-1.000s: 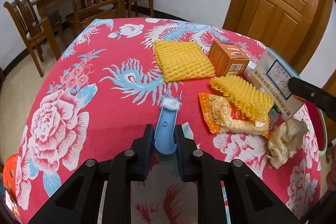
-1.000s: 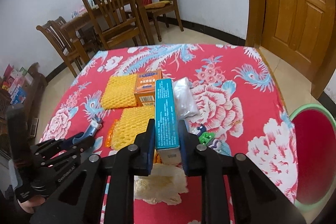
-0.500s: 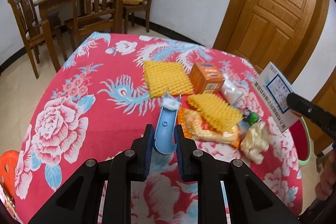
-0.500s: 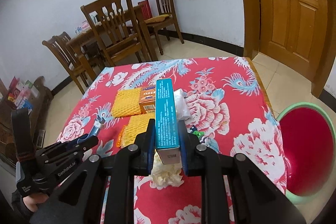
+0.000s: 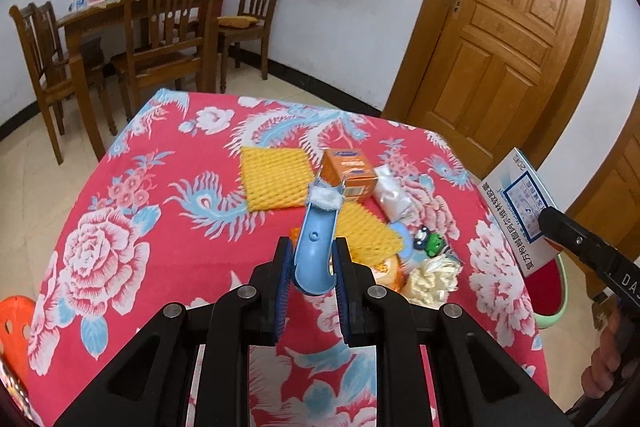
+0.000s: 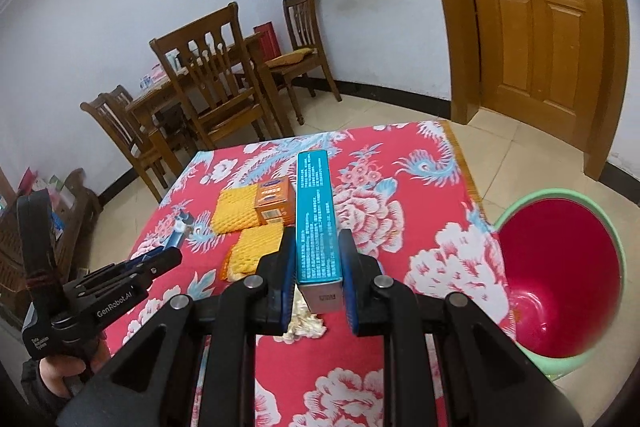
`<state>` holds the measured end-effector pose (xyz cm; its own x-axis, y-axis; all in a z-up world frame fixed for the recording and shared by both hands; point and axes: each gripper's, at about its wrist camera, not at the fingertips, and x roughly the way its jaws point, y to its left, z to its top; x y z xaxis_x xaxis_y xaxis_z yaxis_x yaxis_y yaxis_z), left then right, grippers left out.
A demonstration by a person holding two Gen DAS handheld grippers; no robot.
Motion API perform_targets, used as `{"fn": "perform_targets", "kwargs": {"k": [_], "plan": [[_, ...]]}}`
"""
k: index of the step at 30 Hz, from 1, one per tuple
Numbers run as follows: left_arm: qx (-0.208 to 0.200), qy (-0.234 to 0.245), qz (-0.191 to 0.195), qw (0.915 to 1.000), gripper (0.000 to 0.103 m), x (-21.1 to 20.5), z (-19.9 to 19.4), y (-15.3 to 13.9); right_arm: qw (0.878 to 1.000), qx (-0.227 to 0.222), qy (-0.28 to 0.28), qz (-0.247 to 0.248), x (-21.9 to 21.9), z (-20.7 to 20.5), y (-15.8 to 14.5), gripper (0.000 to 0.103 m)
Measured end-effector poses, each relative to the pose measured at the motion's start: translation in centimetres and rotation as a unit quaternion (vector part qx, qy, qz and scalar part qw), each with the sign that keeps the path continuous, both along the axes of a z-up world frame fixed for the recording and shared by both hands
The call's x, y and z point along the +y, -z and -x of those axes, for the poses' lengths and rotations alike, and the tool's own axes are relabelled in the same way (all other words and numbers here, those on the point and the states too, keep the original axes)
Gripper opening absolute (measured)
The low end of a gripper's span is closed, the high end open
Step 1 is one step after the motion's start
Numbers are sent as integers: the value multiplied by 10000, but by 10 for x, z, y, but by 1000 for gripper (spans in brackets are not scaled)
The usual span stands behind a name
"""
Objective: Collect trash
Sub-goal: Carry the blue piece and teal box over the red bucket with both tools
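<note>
Both your grippers have risen, and the table looks farther off.
Your left gripper [image 5: 309, 269] clamps a blue scraper [image 5: 316, 247]; your right gripper [image 6: 318, 281] clamps a teal box [image 6: 316, 219] above the table's [image 6: 432, 267] near edge.

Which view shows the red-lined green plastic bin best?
Right wrist view: the red-lined green plastic bin shows nearly whole, its open mouth and rim visible on the floor beside the table. Left wrist view shows only a sliver, behind the box.

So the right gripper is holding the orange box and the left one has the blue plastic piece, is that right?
Not quite: in the right wrist view the right gripper holds the teal box, not the orange box, which lies on the table. The left gripper does hold the blue plastic piece.
</note>
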<state>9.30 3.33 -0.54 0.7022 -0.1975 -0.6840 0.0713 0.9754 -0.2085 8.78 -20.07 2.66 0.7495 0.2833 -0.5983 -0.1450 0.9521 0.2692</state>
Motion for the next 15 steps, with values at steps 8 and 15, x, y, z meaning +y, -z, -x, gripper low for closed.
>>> {"fn": "perform_targets", "kwargs": {"k": [8,15], "plan": [[-62,267,53,9996,20,-24,0,-9,9995,-19,310,-91,-27,15,-1,23],[-117,532,54,9985,20,-51,0,-15,9982,-20,586,-157,-53,25,0,23]]}}
